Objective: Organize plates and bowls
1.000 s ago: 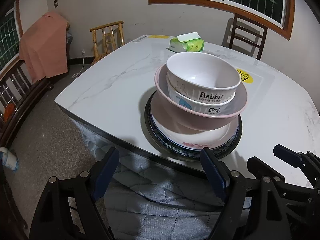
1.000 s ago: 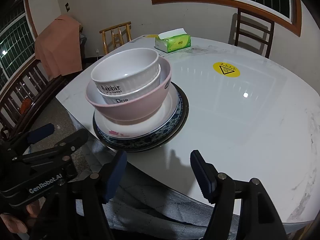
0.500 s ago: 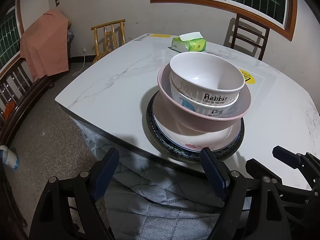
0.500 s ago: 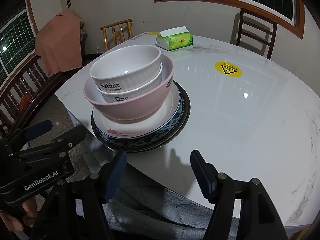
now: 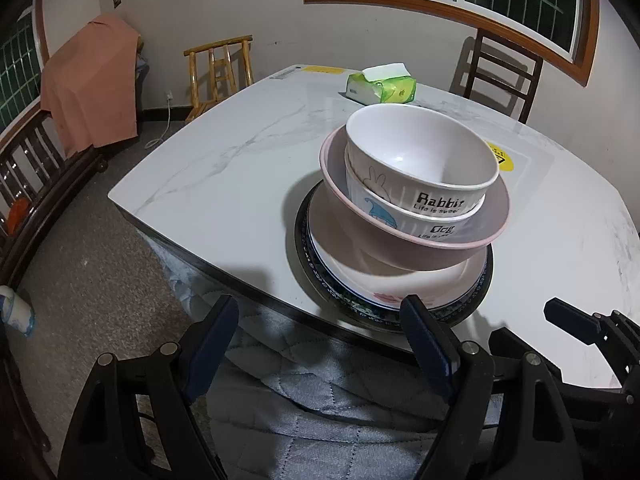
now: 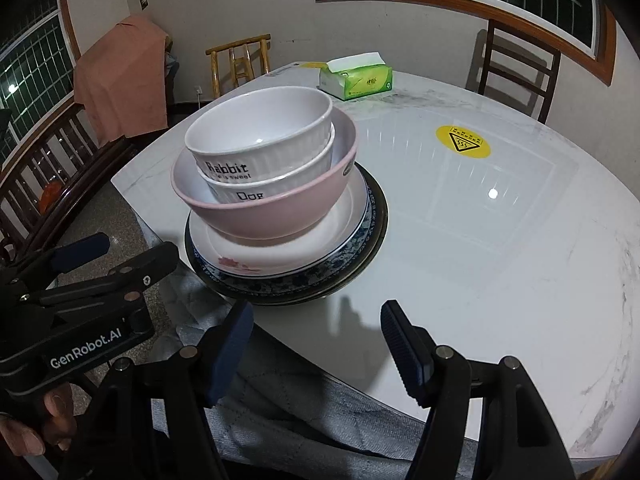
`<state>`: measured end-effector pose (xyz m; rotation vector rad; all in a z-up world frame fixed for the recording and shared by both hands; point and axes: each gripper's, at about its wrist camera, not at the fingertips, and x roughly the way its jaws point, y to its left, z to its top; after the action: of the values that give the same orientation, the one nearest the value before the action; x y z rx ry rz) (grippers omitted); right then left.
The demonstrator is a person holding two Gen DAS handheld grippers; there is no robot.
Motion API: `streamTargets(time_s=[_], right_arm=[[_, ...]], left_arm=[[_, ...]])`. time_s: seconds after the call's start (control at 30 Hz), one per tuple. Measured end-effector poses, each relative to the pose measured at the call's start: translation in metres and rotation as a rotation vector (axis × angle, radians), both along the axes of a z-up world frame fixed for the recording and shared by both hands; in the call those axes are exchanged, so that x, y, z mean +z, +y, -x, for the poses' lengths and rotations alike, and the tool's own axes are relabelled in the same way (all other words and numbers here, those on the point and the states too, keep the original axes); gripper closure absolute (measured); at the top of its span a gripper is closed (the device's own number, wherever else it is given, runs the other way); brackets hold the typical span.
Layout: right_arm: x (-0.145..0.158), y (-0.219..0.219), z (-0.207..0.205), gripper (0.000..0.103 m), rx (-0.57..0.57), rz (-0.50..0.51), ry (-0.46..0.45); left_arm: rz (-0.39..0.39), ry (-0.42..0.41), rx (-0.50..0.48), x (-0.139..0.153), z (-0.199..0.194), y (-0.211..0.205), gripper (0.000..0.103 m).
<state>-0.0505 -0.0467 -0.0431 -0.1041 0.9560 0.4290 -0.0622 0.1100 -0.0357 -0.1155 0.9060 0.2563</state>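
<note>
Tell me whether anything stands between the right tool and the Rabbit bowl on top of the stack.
Nothing visible does. The right tool hangs open over the table edge, and only bare tabletop lies ahead of the Rabbit bowl.

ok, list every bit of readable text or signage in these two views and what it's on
"Rabbit", then "Life is sweet": top white bowl.
"Dog": second white bowl; the small line under it is cut off, unreadable.
"GenRobot.AI": body of the left gripper.
Yellow round sticker on the table: black warning triangle with wavy lines; its small marks are unreadable.
Tissue pack: print too small to read.
</note>
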Motion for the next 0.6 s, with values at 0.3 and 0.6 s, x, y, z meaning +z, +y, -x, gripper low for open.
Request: streamTargets(time_s=[0.3, 0.6], right_arm=[[-0.0009, 0.0012, 0.0003, 0.035, 0.003, -0.004, 0.01], [-0.0019, 0.0033, -0.0005, 0.035, 0.002, -0.007, 0.015]], left_arm=[[0.006, -0.001, 0.01, -0.0006, 0.0005, 0.0016, 0.023], [0.007, -0.003, 0.008, 0.0004, 0.0011, 0.0023, 0.023]])
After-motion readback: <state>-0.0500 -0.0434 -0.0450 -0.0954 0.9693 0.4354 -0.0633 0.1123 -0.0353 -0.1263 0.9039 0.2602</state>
